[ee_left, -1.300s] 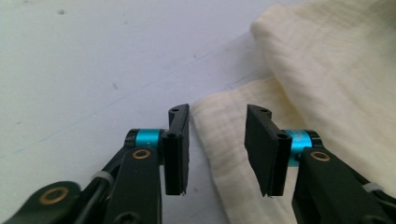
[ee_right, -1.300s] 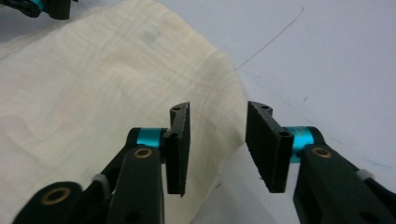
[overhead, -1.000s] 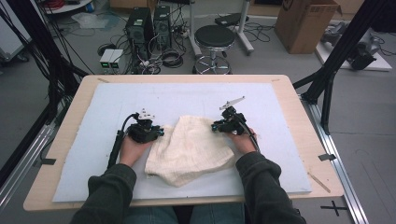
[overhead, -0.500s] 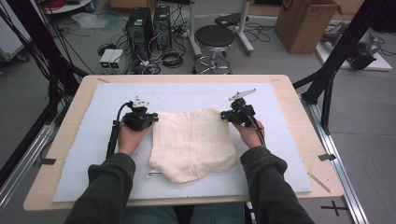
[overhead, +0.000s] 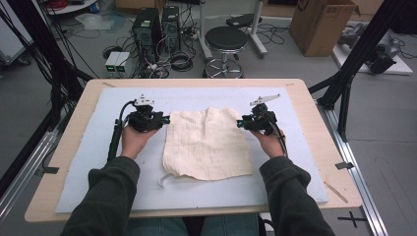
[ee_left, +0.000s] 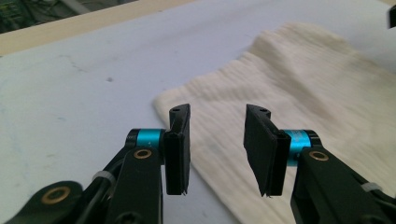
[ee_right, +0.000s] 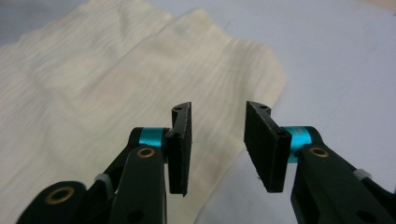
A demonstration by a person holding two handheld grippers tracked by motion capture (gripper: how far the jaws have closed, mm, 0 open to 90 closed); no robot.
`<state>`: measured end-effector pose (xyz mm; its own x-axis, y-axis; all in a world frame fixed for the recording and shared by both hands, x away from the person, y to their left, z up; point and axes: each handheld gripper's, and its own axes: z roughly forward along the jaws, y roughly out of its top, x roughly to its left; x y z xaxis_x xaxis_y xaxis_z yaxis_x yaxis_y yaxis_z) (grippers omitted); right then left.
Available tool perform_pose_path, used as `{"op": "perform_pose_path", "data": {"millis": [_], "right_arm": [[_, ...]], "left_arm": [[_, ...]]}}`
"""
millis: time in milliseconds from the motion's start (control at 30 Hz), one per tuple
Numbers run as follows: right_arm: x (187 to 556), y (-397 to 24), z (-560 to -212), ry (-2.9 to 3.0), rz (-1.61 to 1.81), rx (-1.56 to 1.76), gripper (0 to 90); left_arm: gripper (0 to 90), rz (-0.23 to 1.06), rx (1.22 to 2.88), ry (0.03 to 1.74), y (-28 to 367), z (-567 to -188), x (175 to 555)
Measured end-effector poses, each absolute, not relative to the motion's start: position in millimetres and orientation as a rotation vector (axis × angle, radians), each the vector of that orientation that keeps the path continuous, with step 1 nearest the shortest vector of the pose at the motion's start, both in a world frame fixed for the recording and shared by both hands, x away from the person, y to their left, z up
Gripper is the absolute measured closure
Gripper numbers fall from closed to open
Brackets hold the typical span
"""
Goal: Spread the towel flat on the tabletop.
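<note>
Our left gripper point(overhead: 166, 118) and right gripper point(overhead: 239, 123) have just been opening; we see the jaws of each standing apart with nothing gripped between them. The cream cloth point(overhead: 205, 142) lies spread flat on the pale blue mat point(overhead: 88, 162), between both grippers.

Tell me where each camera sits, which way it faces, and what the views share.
High view: above the person's side, looking forward and down on the table; forearms, left gripper and right gripper show.
Left gripper view: rides the left gripper, looking along its parted jaws.
Right gripper view: rides the right gripper, jaws parted likewise.
Shared: the cream cloth, gripped by neither.
</note>
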<state>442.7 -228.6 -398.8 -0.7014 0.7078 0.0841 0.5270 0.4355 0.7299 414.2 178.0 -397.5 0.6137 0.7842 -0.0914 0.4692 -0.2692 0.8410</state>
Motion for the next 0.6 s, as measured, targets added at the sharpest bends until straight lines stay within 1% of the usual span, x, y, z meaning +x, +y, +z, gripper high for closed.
{"op": "perform_pose_path", "data": {"millis": [133, 367, 467, 600], "right_arm": [[417, -229, -398, 2.482, 1.164, 0.987, 60.1], [371, -232, -400, 2.53, 1.2, 0.855, 59.7], [357, -233, -404, 2.541, 1.217, 0.81, 59.4], [341, -234, -411, 2.571, 1.233, 0.763, 59.4]], "left_arm": [[59.9, 0.405, 1.91, 0.93, 183, -401, 388], [56.0, 0.354, 1.946, 0.798, 186, -406, 343], [54.3, 0.306, 1.961, 0.748, 184, -412, 325], [52.5, 0.263, 2.021, 0.669, 177, -419, 307]]}}
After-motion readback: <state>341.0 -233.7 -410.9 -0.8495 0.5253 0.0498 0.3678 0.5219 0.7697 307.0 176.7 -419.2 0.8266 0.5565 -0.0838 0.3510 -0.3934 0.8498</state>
